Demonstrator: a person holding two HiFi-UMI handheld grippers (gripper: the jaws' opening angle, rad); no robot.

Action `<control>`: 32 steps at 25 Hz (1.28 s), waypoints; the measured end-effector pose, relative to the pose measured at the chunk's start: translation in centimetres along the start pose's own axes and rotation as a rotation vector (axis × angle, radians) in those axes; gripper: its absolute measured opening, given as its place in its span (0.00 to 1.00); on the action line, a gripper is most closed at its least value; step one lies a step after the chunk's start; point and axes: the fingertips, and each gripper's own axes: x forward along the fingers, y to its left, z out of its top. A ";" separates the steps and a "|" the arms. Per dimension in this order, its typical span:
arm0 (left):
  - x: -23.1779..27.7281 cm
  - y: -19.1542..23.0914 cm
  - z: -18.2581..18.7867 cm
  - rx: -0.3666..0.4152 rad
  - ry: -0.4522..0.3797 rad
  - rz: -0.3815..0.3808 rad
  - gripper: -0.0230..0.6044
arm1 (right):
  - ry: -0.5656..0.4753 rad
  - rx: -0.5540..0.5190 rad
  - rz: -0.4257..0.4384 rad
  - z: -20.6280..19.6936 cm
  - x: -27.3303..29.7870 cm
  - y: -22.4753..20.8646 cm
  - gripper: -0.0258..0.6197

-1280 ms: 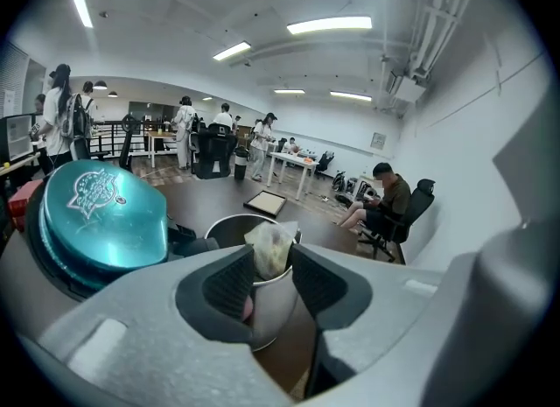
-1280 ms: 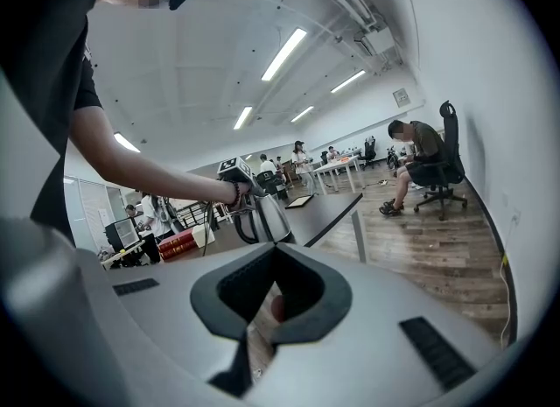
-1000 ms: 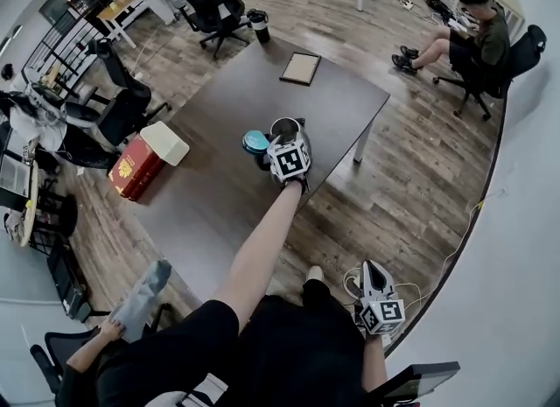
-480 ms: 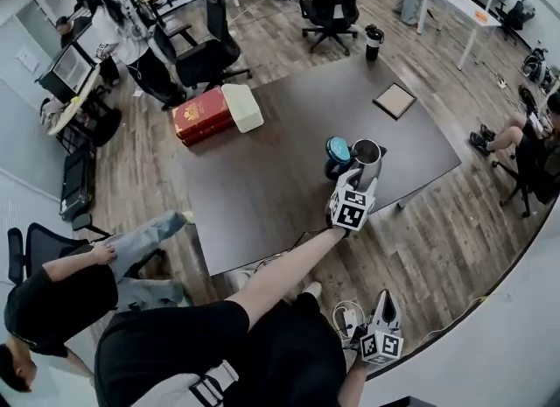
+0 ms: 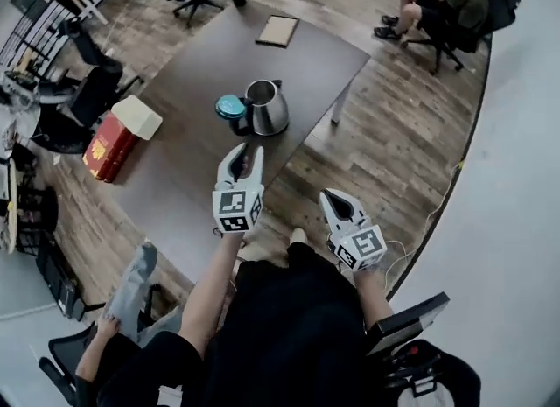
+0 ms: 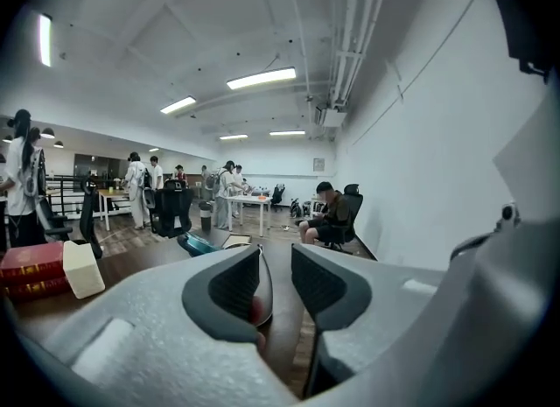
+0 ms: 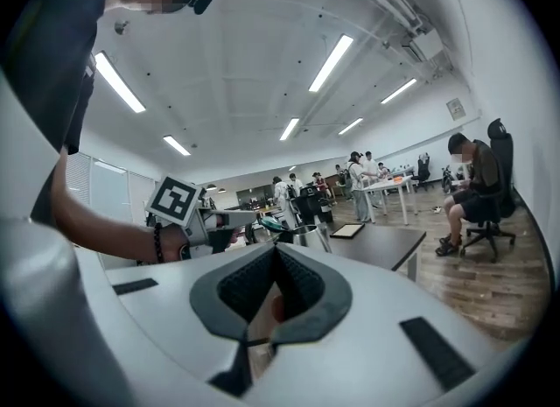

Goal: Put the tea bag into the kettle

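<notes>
1. Left tool [image 5: 244, 157] is up off the counter [image 5: 197, 77] and pointing at the kettle [image 5: 269, 109] from well back. Its jaws stand parted with a clear gap and have just been closing in a little. Nothing sits between them, so it's released and touching nothing.
2. Right tool [image 5: 335, 204] hangs off the counter's near edge, by the person's lap. Its tips are pinched together, clenched, and I can make out no tea bag in that pinch.
3. Where's the tea bag? No view shows it. The kettle stands upright on the counter with its mouth open and the teal lid [image 5: 230, 106] lying right beside it. The opening is too small here to see inside, so I can't tell whether the bag is in there.
4. Handling call: a tea bag should be feather-light and soft, thin paper that tears if crushed. My pick is a gentle pinch on the tag or top seam, with the pouch left hanging, so it can drop straight through that open mouth.
</notes>
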 end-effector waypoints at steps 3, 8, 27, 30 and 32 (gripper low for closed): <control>-2.4 -1.3 2.3 0.001 -0.014 -0.010 0.21 | -0.009 -0.020 0.032 2.8 -0.1 0.4 0.05; -5.4 -1.7 2.1 0.020 -0.034 0.007 0.14 | -0.023 -0.044 0.080 4.0 0.4 1.2 0.05; -15.7 -8.0 -0.2 0.121 -0.136 -0.189 0.05 | -0.053 -0.193 0.287 5.2 1.3 10.0 0.05; -16.6 -8.1 -1.2 0.121 -0.125 -0.174 0.05 | -0.028 -0.198 0.335 4.5 2.0 11.3 0.05; -17.0 -8.3 -1.7 0.108 -0.124 -0.172 0.04 | -0.024 -0.205 0.360 4.2 2.3 12.1 0.05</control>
